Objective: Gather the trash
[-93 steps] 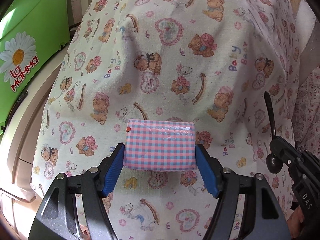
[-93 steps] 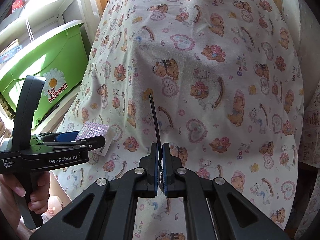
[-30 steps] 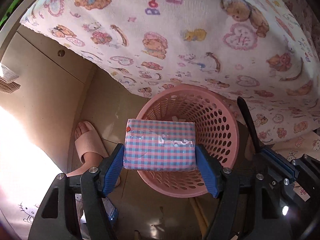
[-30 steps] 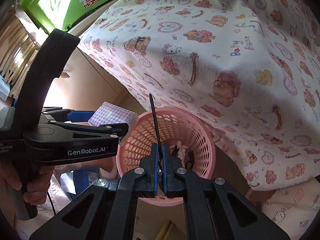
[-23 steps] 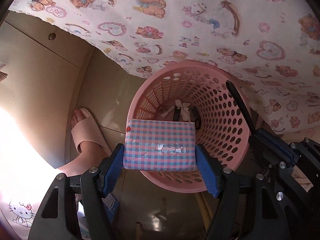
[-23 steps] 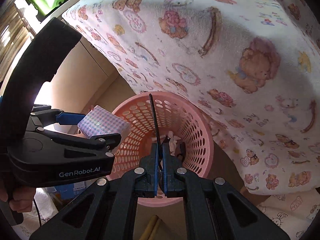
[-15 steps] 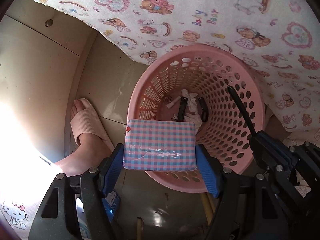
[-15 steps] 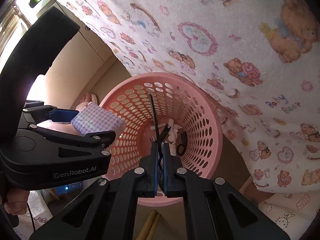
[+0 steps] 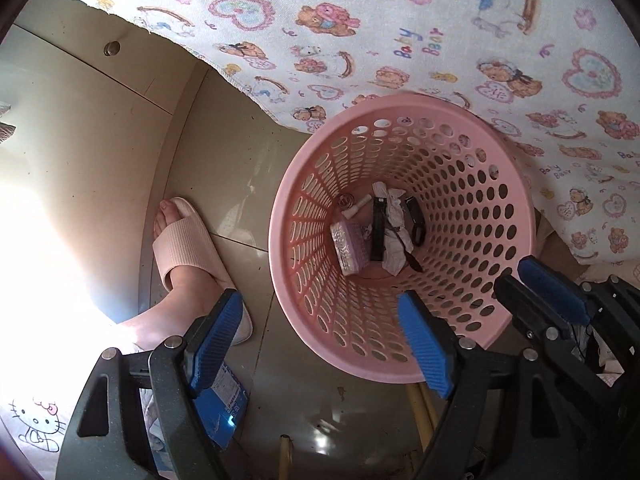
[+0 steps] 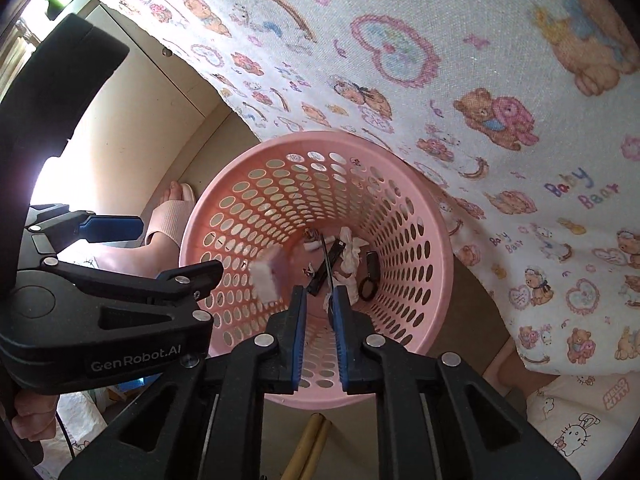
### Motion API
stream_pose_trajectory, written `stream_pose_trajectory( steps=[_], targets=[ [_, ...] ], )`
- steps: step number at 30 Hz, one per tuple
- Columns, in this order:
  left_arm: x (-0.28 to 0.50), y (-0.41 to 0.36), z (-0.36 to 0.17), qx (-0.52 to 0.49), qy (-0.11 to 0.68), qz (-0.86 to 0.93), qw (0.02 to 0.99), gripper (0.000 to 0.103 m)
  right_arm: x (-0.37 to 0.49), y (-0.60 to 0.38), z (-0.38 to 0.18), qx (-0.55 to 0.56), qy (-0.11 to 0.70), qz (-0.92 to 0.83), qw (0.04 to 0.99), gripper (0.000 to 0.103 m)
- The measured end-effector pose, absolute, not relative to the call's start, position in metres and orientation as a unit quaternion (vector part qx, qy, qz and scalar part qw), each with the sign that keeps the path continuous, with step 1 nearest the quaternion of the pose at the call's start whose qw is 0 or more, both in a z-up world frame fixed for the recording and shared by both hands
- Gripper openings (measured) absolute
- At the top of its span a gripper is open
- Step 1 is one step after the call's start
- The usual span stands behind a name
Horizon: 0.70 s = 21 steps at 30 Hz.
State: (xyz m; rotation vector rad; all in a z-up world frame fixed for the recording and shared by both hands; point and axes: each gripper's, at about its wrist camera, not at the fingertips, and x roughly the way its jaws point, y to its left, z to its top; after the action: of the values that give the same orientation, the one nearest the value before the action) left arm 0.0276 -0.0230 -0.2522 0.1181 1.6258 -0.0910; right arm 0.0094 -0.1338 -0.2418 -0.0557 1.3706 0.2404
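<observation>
Above pink perforated plastic basket, left gripper jaws spread wide, nothing between. Pink-blue checked tissue pack inside basket, at bottom by left wall, beside crumpled white tissue and black flat items. Right gripper jaws slightly apart, thin black strip between pads, contact unclear. Basket on floor at hanging edge of teddy-bear print cloth. Foot in pink slipper left of basket.
</observation>
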Motion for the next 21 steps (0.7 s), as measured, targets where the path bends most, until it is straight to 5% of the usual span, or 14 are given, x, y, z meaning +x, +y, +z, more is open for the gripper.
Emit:
stream_pose_trajectory(
  steps=[8, 21],
  targets=[
    [0.031, -0.014, -0.219, 0.042, 0.691, -0.038, 0.720, 0.081, 0.009, -0.138, -0.227, -0.041, 0.615, 0.093, 0.782, 0.042],
    [0.016, 0.003, -0.102, 0.030, 0.518, -0.045, 0.853, 0.082, -0.018, -0.167, -0.112, -0.007, 0.492, 0.088, 0.866, 0.046]
  ],
)
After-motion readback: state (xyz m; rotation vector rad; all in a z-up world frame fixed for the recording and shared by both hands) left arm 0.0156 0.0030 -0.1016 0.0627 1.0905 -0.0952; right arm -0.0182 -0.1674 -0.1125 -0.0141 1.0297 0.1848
